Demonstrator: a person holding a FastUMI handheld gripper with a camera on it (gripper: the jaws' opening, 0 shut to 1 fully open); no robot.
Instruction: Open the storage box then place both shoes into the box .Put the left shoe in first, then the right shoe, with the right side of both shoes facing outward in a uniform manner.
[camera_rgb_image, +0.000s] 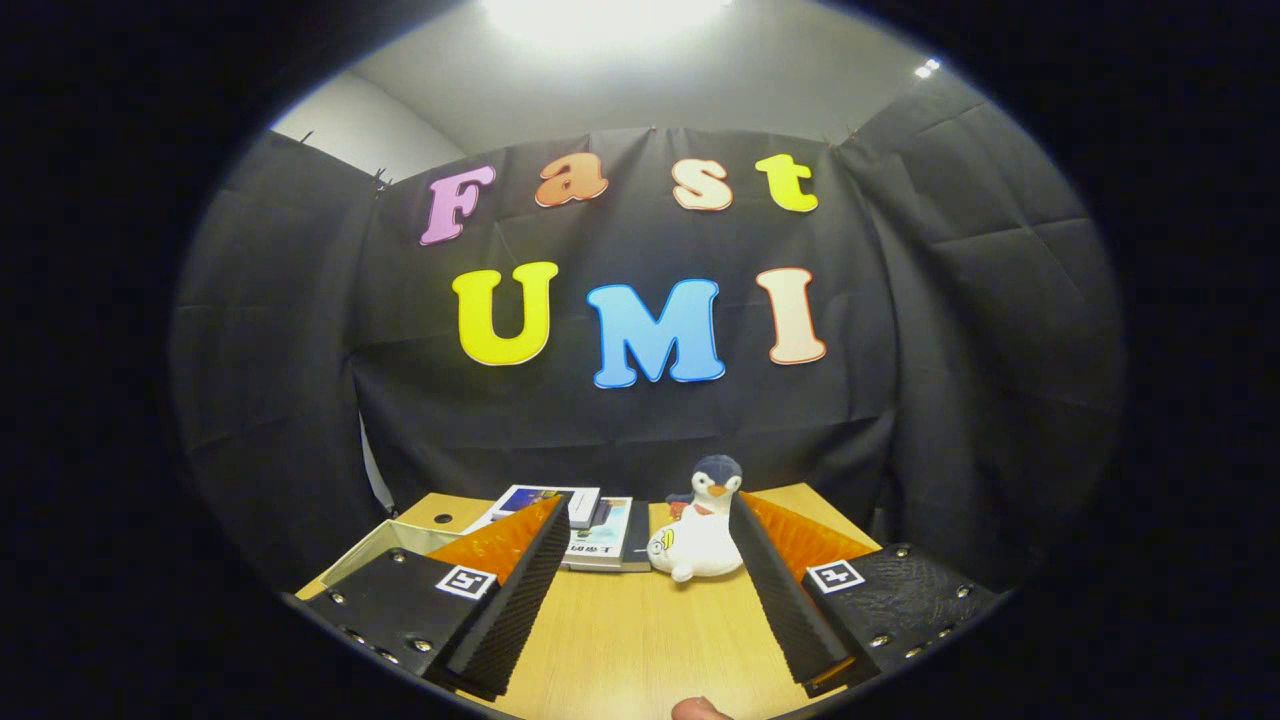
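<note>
From the gripper view I see my gripper (650, 585) held level above the worktop (640, 630), fingers spread wide with nothing between them. A pale storage box (385, 548) lies just past the left finger, near the worktop's edge; I can't make out a lid or any shoes. Books (600, 530) and a plush penguin (703, 535) stand ahead. I'd tilt down toward the box before committing to anything.

Premises: a staged recording booth, not a lived-in room. Black cloth (640, 420) hangs as walls on three sides, pinned at the top, behind a wooden table (640, 640). On the table, against the cloth: books (600, 540) and a stuffed penguin (703, 530).
</note>
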